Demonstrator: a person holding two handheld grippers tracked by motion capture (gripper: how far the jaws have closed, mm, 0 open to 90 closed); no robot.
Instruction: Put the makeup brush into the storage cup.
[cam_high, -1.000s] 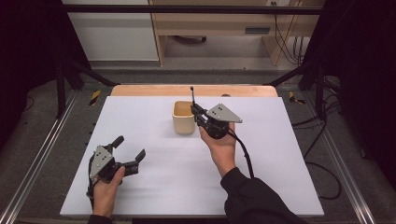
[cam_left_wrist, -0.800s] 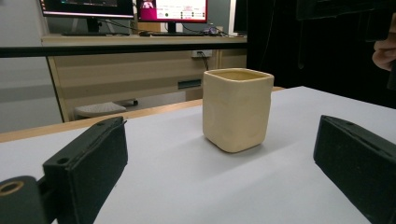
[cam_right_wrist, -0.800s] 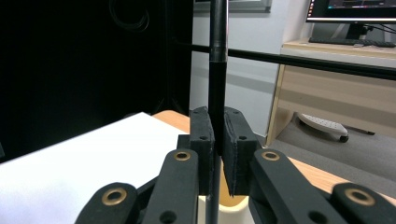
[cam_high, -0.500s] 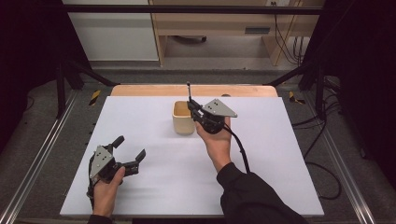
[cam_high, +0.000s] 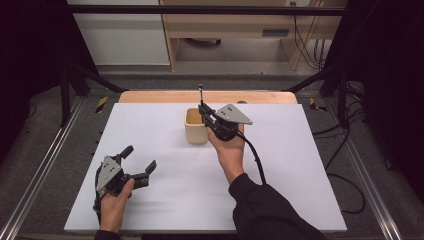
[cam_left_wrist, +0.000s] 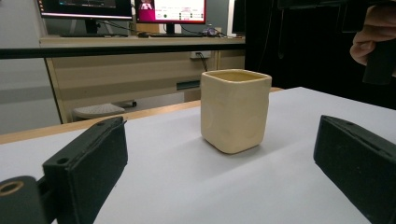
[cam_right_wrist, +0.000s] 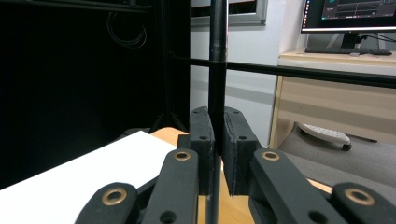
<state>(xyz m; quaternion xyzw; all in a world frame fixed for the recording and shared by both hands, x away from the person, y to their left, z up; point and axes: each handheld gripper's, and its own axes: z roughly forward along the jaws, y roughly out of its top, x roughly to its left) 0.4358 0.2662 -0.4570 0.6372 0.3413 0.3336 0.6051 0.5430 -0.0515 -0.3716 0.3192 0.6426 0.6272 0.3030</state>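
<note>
A beige square cup (cam_high: 195, 126) stands upright on the white table (cam_high: 300, 165), a little behind its middle. My right gripper (cam_high: 202, 109) hovers at the cup's right rim, shut on a thin black stick (cam_high: 200, 92) that points straight up. In the right gripper view the stick (cam_right_wrist: 217, 56) runs vertically between the pressed pads of that gripper (cam_right_wrist: 218, 135). My left gripper (cam_high: 139, 158) rests near the table's front left, open with nothing in it. In the left gripper view the cup (cam_left_wrist: 236, 109) stands ahead of the spread jaws, well apart from them.
A wooden strip (cam_high: 150, 96) borders the table's far edge. Black frame posts (cam_high: 65, 85) stand at both back corners, and metal rails (cam_high: 35, 185) run along the sides. A cable (cam_high: 257, 162) trails from the right gripper across the table. A desk (cam_left_wrist: 140, 42) with monitors stands beyond.
My right gripper has shifted slightly left with the stick, from beside the cup to over its right rim. The left gripper has stayed in place.
</note>
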